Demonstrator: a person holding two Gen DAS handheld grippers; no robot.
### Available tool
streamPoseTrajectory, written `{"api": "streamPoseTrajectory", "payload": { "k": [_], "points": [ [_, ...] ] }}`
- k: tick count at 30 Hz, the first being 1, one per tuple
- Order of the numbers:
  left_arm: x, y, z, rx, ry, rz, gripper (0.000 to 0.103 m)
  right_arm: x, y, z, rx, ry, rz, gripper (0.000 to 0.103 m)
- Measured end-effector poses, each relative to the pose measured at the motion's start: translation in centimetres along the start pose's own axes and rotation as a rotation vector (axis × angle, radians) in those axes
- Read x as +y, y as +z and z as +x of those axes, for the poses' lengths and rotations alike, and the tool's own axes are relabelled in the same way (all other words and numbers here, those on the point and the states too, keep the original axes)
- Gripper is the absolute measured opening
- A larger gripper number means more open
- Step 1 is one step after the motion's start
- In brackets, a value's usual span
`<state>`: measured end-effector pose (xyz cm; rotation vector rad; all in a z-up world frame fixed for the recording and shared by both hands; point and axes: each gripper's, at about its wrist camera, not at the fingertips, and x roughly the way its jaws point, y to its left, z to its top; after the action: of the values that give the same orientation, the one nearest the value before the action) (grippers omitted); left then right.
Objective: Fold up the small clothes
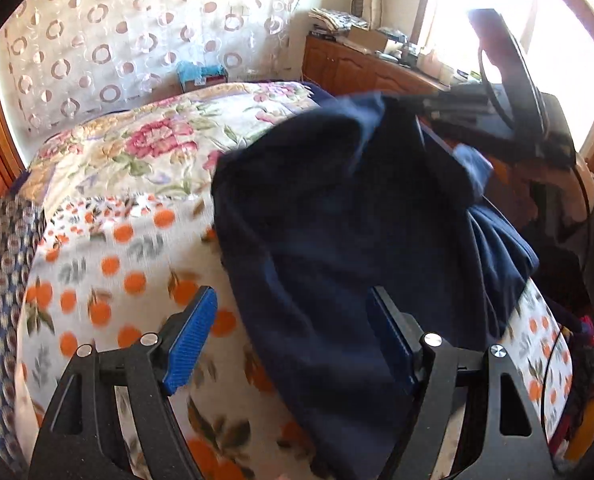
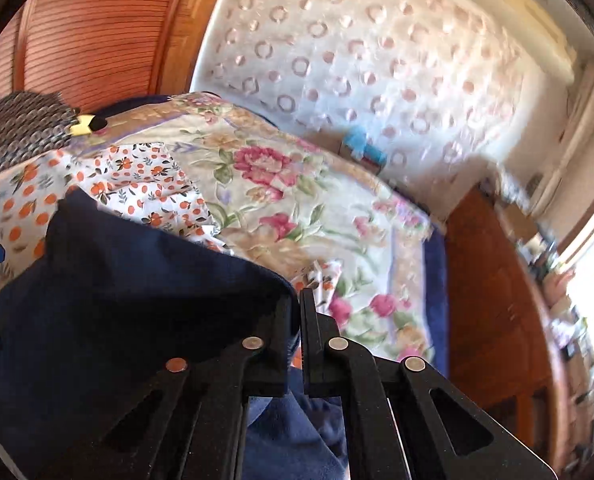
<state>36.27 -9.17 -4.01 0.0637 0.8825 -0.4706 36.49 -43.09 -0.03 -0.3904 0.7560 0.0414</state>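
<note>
Black jaws of the right gripper [image 2: 299, 316] pinch a corner of the navy garment [image 2: 137, 280], lifted over the bed [image 2: 297, 200]; the left gripper [image 1: 293, 340] gapes empty at six o'clock; first fold apparently underway; next, carry that corner toward nine o'clock.

Garment [image 1: 337, 240] lies on bed [image 1: 109, 264], before curtain [image 1: 117, 32].

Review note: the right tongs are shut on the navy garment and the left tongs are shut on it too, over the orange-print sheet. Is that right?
Not quite. The right tongs are shut on the navy garment, but the left tongs stand open: the left wrist view shows their blue pads wide apart, with the cloth lying between them unpinched. The orange-print sheet is indeed underneath.
</note>
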Motion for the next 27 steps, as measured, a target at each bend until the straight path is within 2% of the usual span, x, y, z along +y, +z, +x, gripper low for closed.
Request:
{"api": "streamPoseTrajectory", "payload": {
  "k": [2, 4, 6, 8, 10, 14, 17, 20, 23, 25, 27],
  "points": [
    [0.3, 0.8, 0.6, -0.005, 0.0, -0.008, 0.077, -0.9, 0.1, 0.5, 0.024, 0.021, 0.064, 0.016],
    [0.7, 1.6, 1.3, -0.01, 0.004, -0.019, 0.077, -2.4, -0.2, 0.1, 0.017, 0.018, 0.121, 0.054],
    [1.1, 2.1, 1.8, -0.011, 0.012, -0.027, 0.077, -3.8, -0.5, -0.8, 0.01, 0.025, 0.16, 0.062],
    [1.4, 2.6, 2.5, -0.002, 0.015, -0.037, 0.077, -4.3, -1.1, -2.2, 0.007, 0.017, 0.177, 0.062],
    [1.6, 2.9, 3.4, 0.005, 0.03, -0.033, 0.077, -4.4, -2.2, -3.4, -0.012, 0.05, 0.176, 0.062],
    [2.1, 3.8, 4.8, 0.013, 0.079, -0.038, 0.077, -1.4, -3.8, -4.8, 0.0, 0.174, 0.121, 0.062],
    [2.9, 4.2, 5.3, 0.02, 0.089, -0.06, 0.077, 0.9, -5.0, -5.4, 0.014, 0.18, 0.023, 0.062],
    [3.0, 4.0, 5.1, 0.023, 0.089, -0.064, 0.077, 2.8, -6.0, -5.2, 0.035, 0.122, -0.123, 0.062],
    [2.9, 3.7, 4.6, 0.021, 0.086, -0.059, 0.077, 2.8, -6.0, -3.7, 0.073, 0.048, -0.215, 0.062],
    [2.7, 3.2, 3.9, 0.018, 0.074, -0.063, 0.077, 1.1, -4.6, -2.6, 0.085, 0.0, -0.156, 0.062],
    [2.5, 2.9, 3.5, 0.014, 0.063, -0.065, 0.077, -2.1, -3.2, -2.3, 0.069, -0.138, -0.024, 0.062]
  ]
}}
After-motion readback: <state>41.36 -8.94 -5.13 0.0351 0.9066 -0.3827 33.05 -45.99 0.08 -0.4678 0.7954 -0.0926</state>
